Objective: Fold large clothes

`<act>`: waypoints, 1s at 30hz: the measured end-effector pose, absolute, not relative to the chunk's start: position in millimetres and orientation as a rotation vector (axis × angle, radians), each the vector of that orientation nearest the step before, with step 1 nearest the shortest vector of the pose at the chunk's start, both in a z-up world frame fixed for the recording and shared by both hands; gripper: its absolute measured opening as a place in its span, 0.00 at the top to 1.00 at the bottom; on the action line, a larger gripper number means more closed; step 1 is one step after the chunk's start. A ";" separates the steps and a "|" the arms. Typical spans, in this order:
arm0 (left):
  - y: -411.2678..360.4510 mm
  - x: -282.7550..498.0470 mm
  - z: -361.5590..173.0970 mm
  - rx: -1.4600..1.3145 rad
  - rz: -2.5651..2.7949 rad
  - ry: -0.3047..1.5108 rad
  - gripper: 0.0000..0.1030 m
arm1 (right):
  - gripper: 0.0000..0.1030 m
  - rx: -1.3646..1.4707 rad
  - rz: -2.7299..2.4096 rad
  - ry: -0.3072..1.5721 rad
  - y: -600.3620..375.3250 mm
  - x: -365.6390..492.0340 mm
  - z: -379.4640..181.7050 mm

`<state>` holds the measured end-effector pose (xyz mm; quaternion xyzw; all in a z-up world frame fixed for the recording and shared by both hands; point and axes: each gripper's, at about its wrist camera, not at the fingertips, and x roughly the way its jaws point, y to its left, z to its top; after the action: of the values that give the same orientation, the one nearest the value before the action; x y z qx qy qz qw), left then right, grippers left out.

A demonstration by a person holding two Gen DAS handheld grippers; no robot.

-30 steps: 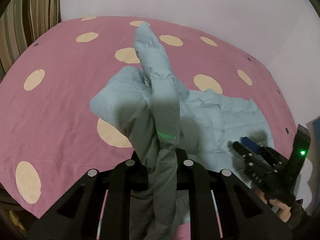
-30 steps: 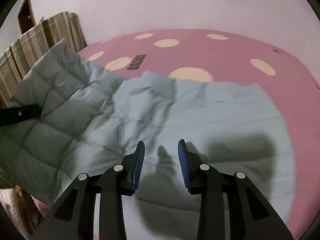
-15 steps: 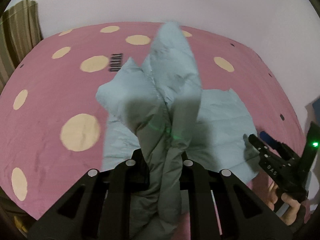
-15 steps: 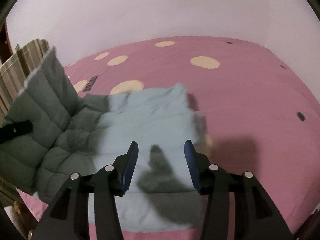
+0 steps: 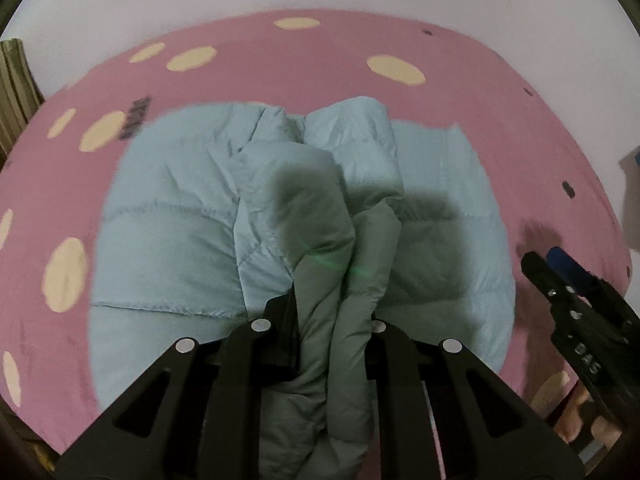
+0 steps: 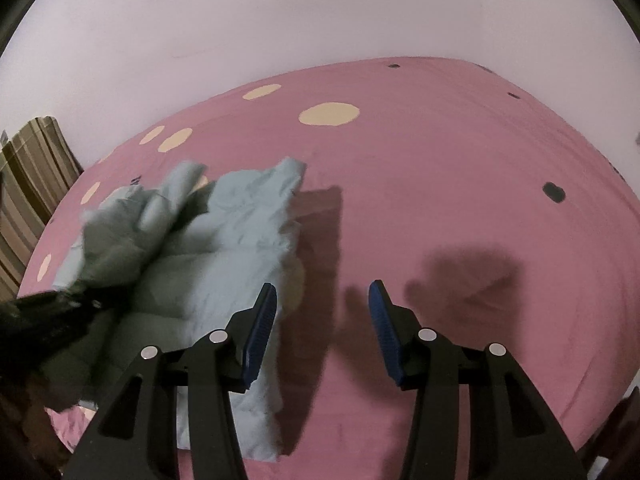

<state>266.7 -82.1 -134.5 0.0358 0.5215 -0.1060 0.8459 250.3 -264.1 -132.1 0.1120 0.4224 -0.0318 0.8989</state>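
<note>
Carried jacket (image 5: 332,288) now over bed (image 5: 460,92), left gripper (image 5: 332,320) clamping it.

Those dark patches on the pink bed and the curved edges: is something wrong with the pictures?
Left wrist view: fisheye bends the bed; shadow and a green glint on the jacket. Right wrist view: the right gripper casts shadow on the sheet; the jacket's edge looks smeared.

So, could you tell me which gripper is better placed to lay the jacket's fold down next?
Left. The left gripper is shut on the jacket; the right gripper is open over bare bedsheet.
</note>
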 end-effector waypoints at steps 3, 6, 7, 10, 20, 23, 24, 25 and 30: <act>-95.2 265.0 -145.6 0.096 -0.215 1.088 0.87 | 0.53 0.241 -0.075 0.887 -270.4 249.7 -137.4; -102.1 263.7 -150.7 0.118 -0.211 1.069 0.87 | 0.53 0.247 -0.083 0.898 -273.5 252.5 -141.8; -102.7 263.8 -151.8 0.121 -0.210 1.067 0.87 | 0.53 0.250 -0.084 0.901 -274.2 253.2 -142.7; -102.5 263.2 -152.0 0.119 -0.213 1.065 0.87 | 0.53 0.254 -0.085 0.904 -274.9 253.0 -143.6; -103.0 245.5 -132.3 0.096 -0.249 1.051 0.60 | 0.53 0.233 -0.091 0.907 -271.4 249.5 -141.5; -98.2 231.9 -110.5 0.055 -0.293 1.023 0.48 | 0.53 0.227 -0.098 0.901 -270.1 247.4 -137.3; -95.8 226.0 -100.6 0.050 -0.309 1.003 0.45 | 0.53 0.224 -0.100 0.899 -269.5 246.9 -135.1; -91.7 218.8 -88.9 0.047 -0.325 0.975 0.43 | 0.53 0.223 -0.100 0.896 -269.0 246.7 -132.8; -48.2 199.9 -48.9 0.047 -0.260 0.830 0.29 | 0.53 0.222 -0.078 0.881 -260.3 246.0 -120.9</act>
<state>199.9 -48.2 -48.9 0.0227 0.4022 -0.1258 0.9066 246.0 -260.3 -120.9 0.1070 0.4256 -0.0377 0.8978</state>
